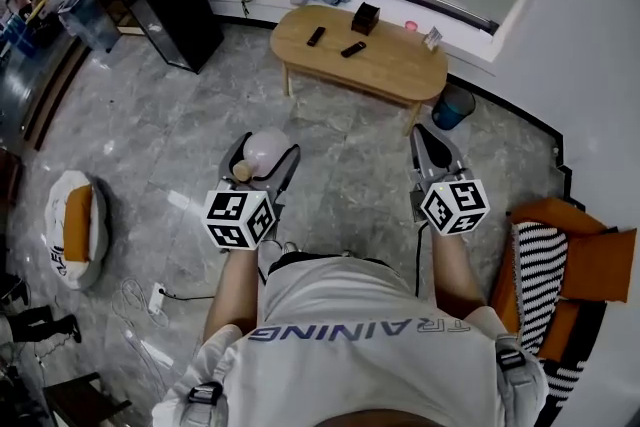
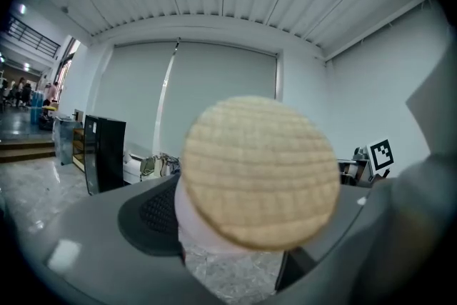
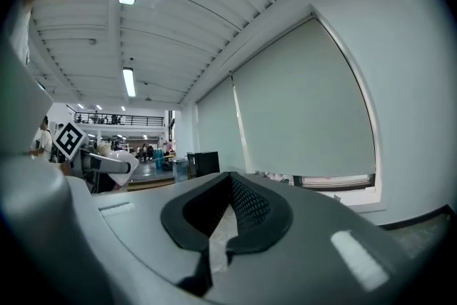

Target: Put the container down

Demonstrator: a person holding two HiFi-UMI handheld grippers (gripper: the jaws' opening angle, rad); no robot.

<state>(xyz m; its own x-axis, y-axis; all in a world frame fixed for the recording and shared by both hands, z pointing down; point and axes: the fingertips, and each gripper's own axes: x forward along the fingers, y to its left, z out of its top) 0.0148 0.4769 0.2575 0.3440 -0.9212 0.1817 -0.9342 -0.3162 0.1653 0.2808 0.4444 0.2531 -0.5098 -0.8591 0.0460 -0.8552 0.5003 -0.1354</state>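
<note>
We see the container held in the air above the floor, clamped between the jaws of the left gripper; we judge nothing of the task done yet, the lowering and release both left, and the table stands well apart. It lies on its side; its lid faces back toward us and its long axis runs along the jaws. The right gripper is closed, jaws together on nothing.
</note>
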